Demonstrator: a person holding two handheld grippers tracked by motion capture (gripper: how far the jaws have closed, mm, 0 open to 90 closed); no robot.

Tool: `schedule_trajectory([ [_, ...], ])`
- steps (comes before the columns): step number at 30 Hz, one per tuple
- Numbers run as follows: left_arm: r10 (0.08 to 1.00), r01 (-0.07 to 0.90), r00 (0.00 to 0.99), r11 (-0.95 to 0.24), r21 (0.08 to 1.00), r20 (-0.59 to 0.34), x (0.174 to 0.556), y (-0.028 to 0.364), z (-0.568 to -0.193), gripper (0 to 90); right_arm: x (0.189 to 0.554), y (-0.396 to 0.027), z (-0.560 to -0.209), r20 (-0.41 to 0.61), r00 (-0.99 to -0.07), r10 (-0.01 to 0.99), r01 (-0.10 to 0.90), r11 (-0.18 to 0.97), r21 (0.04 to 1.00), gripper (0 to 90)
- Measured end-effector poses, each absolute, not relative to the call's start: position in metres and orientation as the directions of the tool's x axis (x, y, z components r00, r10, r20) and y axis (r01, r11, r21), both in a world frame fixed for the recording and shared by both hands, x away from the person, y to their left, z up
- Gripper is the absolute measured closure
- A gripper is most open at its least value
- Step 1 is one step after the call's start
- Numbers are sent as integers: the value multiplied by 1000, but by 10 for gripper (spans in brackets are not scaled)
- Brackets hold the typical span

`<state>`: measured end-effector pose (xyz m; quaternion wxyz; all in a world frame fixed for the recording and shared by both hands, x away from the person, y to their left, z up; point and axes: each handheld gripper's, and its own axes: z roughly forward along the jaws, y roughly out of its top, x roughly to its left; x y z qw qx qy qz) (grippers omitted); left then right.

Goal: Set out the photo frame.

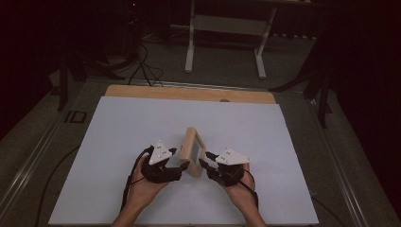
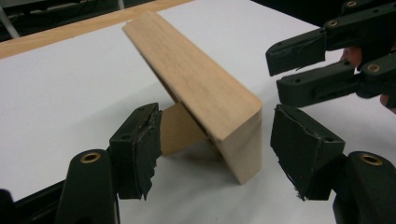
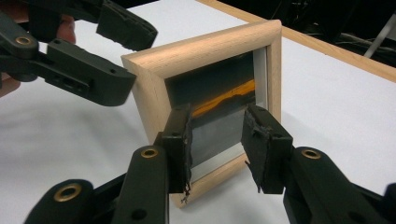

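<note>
In the high view, a small wooden picture frame stands upright on the white board, between the left gripper and the right gripper, near the front edge.

In the left gripper view, the jaws are spread wide on both sides of the frame's back corner, and the pads do not touch the wood. A prop leg leans behind the frame.

In the right gripper view, the jaws are half spread before the glass front; if the pads press the lower rail, I cannot tell.
</note>
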<state>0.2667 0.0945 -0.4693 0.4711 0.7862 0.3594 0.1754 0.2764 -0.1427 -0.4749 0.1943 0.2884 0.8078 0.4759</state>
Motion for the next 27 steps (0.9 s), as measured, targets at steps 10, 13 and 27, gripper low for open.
schedule_trajectory([
  [10,747,418,662,-293,860,-67,277,82,-469,323,277,-144,-474,-36,-755,654,284,376,882,625],
  [13,756,429,651,-286,857,-74,279,81,-470,331,277,-145,-474,-34,-754,656,286,375,882,625],
  [27,754,467,648,-284,837,-106,284,80,-468,390,278,-145,-474,-32,-754,656,285,371,884,624],
])
